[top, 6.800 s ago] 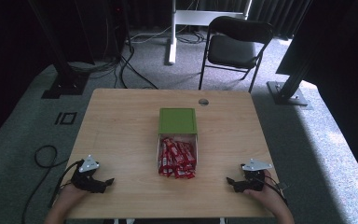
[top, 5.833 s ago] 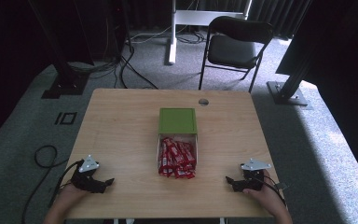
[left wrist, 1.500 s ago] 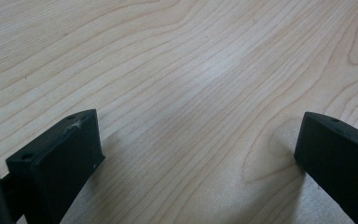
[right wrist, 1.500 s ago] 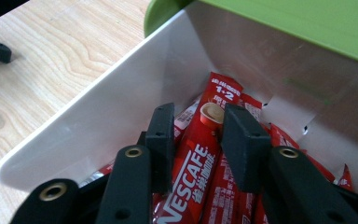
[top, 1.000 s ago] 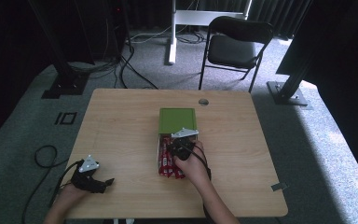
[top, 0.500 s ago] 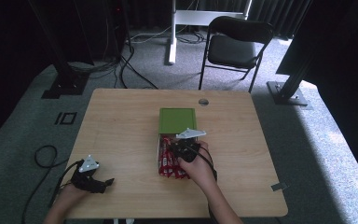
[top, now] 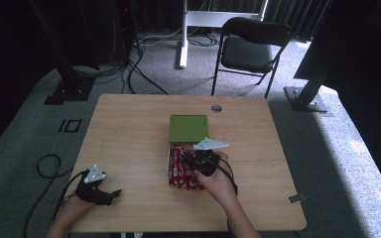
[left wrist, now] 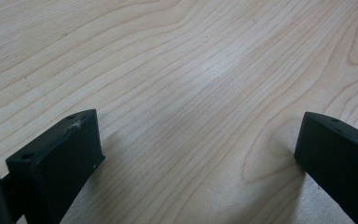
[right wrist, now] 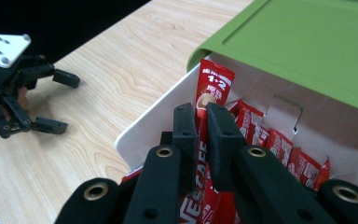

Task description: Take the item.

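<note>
Item: red coffee sachet (right wrist: pixel 213 81), pinched upright between right gripper (right wrist: pixel 201 122) jaws over the white box (right wrist: pixel 144 122) beneath its green lid (right wrist: pixel 303 44); left gripper (left wrist: pixel 200 154) spread, idle on table (left wrist: pixel 177 56); risk, sachet's thin slick foil slipping free or neighbouring sachets snagging.

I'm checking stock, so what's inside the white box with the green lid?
The white box holds red Nescafe sachets; the right gripper pinches one upright. The green lid covers the box's far part, and the piled sachets hide the bottom.
</note>
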A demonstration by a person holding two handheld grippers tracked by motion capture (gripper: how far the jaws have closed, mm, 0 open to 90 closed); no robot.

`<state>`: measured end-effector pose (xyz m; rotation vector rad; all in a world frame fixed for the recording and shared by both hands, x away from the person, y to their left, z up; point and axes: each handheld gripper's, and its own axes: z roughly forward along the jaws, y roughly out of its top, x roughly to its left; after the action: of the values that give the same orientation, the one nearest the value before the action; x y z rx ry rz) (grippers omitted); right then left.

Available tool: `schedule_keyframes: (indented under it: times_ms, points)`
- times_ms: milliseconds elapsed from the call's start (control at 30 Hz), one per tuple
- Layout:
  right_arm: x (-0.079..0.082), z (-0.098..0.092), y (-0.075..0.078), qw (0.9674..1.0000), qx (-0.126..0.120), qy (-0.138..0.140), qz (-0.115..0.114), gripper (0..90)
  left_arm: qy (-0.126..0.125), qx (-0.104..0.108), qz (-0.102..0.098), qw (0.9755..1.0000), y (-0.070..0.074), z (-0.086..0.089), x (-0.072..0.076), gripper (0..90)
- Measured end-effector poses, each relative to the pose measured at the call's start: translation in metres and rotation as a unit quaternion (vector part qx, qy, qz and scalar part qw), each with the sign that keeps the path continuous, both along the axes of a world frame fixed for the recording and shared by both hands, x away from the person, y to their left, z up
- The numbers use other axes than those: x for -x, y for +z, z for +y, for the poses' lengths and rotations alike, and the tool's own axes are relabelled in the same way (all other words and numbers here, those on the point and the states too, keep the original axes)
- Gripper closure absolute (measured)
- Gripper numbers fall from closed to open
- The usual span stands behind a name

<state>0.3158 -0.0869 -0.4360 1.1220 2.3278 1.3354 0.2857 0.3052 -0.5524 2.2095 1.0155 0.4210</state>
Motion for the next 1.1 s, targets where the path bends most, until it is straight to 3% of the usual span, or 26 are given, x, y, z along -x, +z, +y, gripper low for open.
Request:
schedule_keyframes:
  times_ms: [200, 467, 700, 967, 1100]
  points:
    - [0.005, -0.006, 0.013, 0.9997, -0.015, -0.002, -0.017, 83.0, 0.000, 0.000, 0.000, 1.0000, 0.000, 0.000, 0.000, 1.4]
    - [0.005, -0.013, 0.030, 0.9985, -0.017, -0.016, -0.049, 83.0, 0.000, 0.000, 0.000, 1.0000, 0.000, 0.000, 0.000, 1.4]
    - [-0.005, -0.027, 0.034, 0.9959, -0.019, -0.058, -0.066, 83.0, 0.000, 0.000, 0.000, 1.0000, 0.000, 0.000, 0.000, 1.4]
    - [-0.017, -0.046, 0.030, 0.9920, -0.002, -0.102, -0.073, 83.0, 0.000, 0.000, 0.000, 1.0000, 0.000, 0.000, 0.000, 1.4]
    - [-0.023, -0.061, 0.026, 0.9879, -0.007, -0.134, -0.078, 83.0, 0.000, 0.000, -0.001, 1.0000, 0.000, 0.000, 0.000, 1.4]
